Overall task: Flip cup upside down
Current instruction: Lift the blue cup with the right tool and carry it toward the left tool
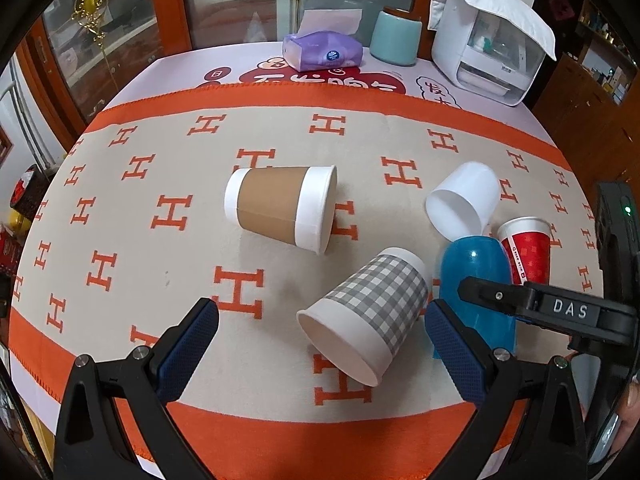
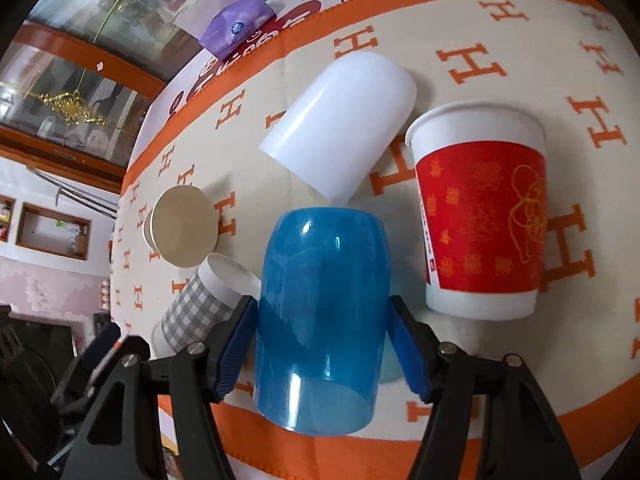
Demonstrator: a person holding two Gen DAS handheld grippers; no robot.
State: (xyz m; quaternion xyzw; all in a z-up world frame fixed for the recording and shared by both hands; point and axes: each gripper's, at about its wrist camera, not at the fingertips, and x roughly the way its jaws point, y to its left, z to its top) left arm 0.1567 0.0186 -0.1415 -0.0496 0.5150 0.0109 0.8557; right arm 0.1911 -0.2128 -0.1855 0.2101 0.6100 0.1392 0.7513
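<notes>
A translucent blue cup (image 2: 320,312) stands upside down, mouth on the cloth, between the blue pads of my right gripper (image 2: 320,344); the pads touch its sides. It also shows in the left wrist view (image 1: 476,280) behind the right gripper's black finger. My left gripper (image 1: 320,344) is open and empty, hovering over a grey checked paper cup (image 1: 368,312) lying on its side. A brown-sleeved cup (image 1: 280,208) and a white plastic cup (image 1: 464,204) lie on their sides. A red paper cup (image 2: 480,216) stands upright.
The table has an orange and beige cloth (image 1: 160,208) with H letters. At the back stand a purple tissue pack (image 1: 320,50), a teal canister (image 1: 396,36) and a white appliance (image 1: 488,44). The cloth's front edge is close below both grippers.
</notes>
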